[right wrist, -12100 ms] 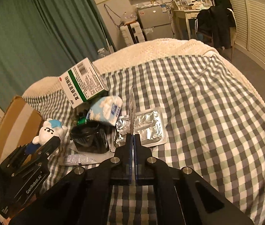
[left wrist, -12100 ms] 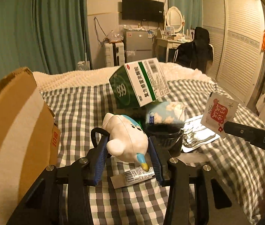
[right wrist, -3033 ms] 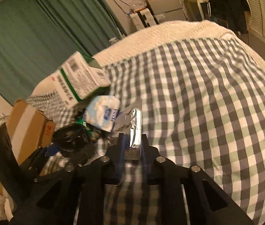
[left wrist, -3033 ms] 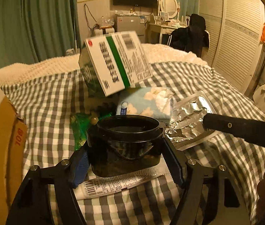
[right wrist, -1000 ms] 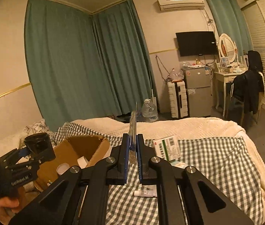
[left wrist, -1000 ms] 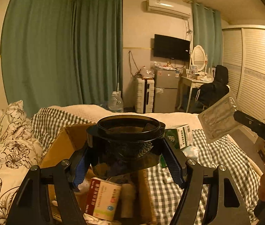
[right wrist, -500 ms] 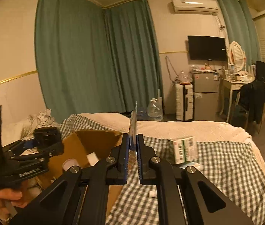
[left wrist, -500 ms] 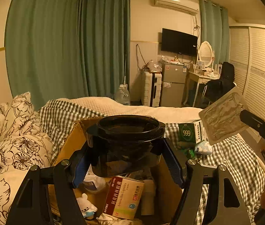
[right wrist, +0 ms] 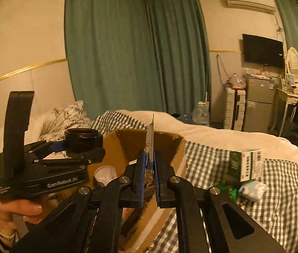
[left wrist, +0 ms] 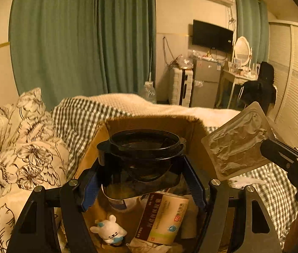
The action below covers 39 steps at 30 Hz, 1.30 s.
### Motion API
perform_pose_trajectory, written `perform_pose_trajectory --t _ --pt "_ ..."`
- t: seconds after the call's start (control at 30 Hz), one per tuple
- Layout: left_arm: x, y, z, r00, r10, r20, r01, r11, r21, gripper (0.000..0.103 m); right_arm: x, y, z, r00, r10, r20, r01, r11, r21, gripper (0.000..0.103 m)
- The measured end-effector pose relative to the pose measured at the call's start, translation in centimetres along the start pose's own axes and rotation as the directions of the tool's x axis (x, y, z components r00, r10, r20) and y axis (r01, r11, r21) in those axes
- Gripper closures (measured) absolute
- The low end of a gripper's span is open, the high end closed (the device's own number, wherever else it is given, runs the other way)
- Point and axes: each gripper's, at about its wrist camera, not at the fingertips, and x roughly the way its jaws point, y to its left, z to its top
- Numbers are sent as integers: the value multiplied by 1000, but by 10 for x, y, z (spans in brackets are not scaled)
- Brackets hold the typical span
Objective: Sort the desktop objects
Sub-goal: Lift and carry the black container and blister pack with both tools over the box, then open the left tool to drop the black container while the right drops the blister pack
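Black jar: the black jar [left wrist: 142, 154] is clamped between the jaws of the left gripper [left wrist: 143, 186], upright, hanging over the open cardboard box [left wrist: 149, 124]; in the right wrist view it [right wrist: 83, 141] sits above the box's left edge rather than its middle.
Foil pack: the flat foil blister pack [left wrist: 237, 143] is pinched by one edge in the nearly closed jaws of the right gripper [right wrist: 148, 181], standing on edge [right wrist: 150, 139] over the box mouth.
Box contents: a red-and-cream medicine carton [left wrist: 161, 219], a small white bear toy [left wrist: 108, 229] and a white lidded tub [right wrist: 105, 174] already lie inside, so the floor of the box looks crowded.
Left on the bed: a green-and-white medicine box [right wrist: 246, 164], a pale tissue packet [right wrist: 254, 189] and small green items [right wrist: 229, 187] remain on the checked bedspread [right wrist: 286, 189].
Risk, jar: released from here, the jar could land on the slanted carton, tip or roll; if let go too near the side wall it may catch the rim and drop onto the floral pillows [left wrist: 30, 154].
Risk, foil: held by one thin edge, the pack could slip or swing; dropped upright it may lodge against the flap instead of lying flat.
Risk, crowding: both grippers hang over one opening, near each other, so a sideways move could knock jar against foil.
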Motion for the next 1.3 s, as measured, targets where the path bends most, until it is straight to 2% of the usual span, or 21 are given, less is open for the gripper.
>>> perform_pose_trajectory --t 0.37,0.5,0.6,0.9,0.97,1.03,1.1,1.17,1.3 --pt "36 11 -15 993 37 -109 -37 999 0 30 45 11 -14 995 42 -91 -43 999 -7 96" --pt "41 15 -18 990 48 -133 -50 999 -8 30 61 8 -22 986 81 -143 -77 997 28 95" --pt "47 12 -22 985 55 -165 -54 998 10 30 69 15 -30 979 85 -186 -87 996 -2 95" --pt "48 14 -23 982 51 -184 -56 998 -20 29 68 18 -34 980 72 -184 -77 997 -18 94" --pt "49 14 -22 981 58 -187 -63 998 -20 28 65 18 -33 982 67 -177 -71 997 -18 89" --pt "44 13 -20 982 59 -180 -64 998 -23 28 62 18 -32 984 73 -163 -77 997 -14 63" --pt "39 12 -17 986 57 -159 -62 998 -27 25 59 19 -30 986 77 -148 -80 997 -12 53" --pt "32 12 -14 989 63 -135 -67 997 -31 20 55 19 -27 989 67 -135 -70 997 -18 50" --pt "20 13 -7 994 56 -95 -61 997 -50 20 42 14 -20 995 38 -91 -40 999 -13 42"
